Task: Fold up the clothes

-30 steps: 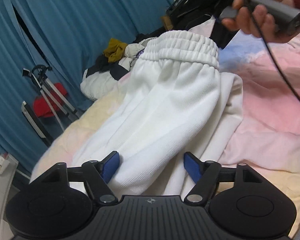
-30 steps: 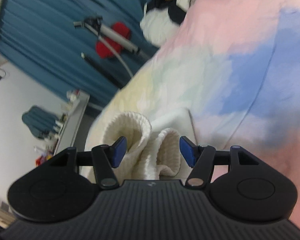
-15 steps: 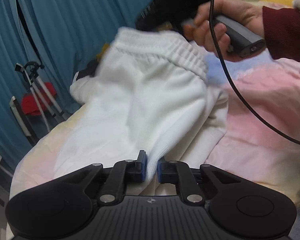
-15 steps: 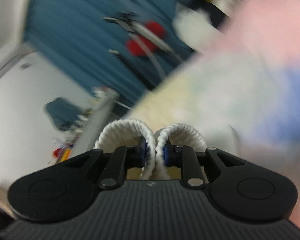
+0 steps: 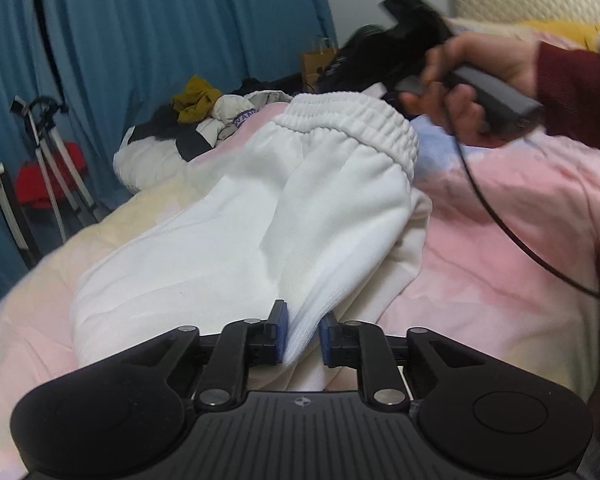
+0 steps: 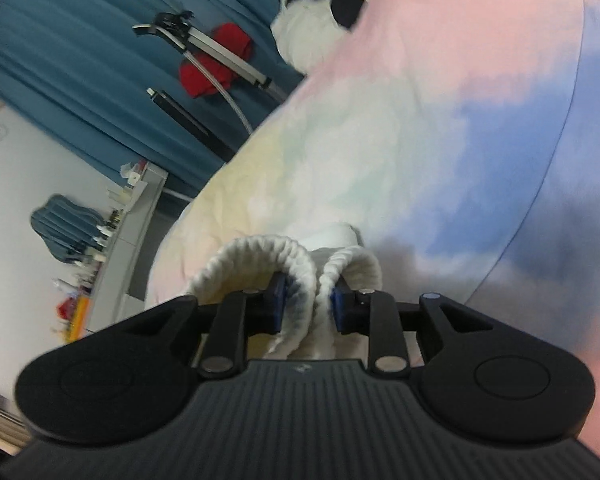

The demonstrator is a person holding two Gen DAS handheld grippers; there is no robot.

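Observation:
White trousers [image 5: 260,220] lie lengthwise on a pastel bedspread [image 5: 520,240], their ribbed elastic waistband [image 5: 352,120] raised at the far end. My left gripper [image 5: 302,316] pinches a fold of the near trouser end; its jaws are opening slightly, with the cloth still filling the gap. A hand [image 5: 460,80] in a dark red sleeve holds the right gripper at the waistband. In the right wrist view my right gripper [image 6: 308,300] grips the bunched waistband [image 6: 260,252]; its jaws are also opening a little, with cloth pressed between the pads.
A heap of other clothes [image 5: 204,120] lies at the bed's far left corner. A tripod with something red [image 5: 48,148] stands before blue curtains [image 5: 160,20]. There is a pillow [image 5: 540,0] at the head of the bed. A cable [image 5: 496,220] hangs from the right gripper. A cluttered shelf [image 6: 132,208] stands beside the bed.
Both grippers went from open around the cloth to closed on it, then eased slightly wider. The waistband end rose off the bed with the right gripper.

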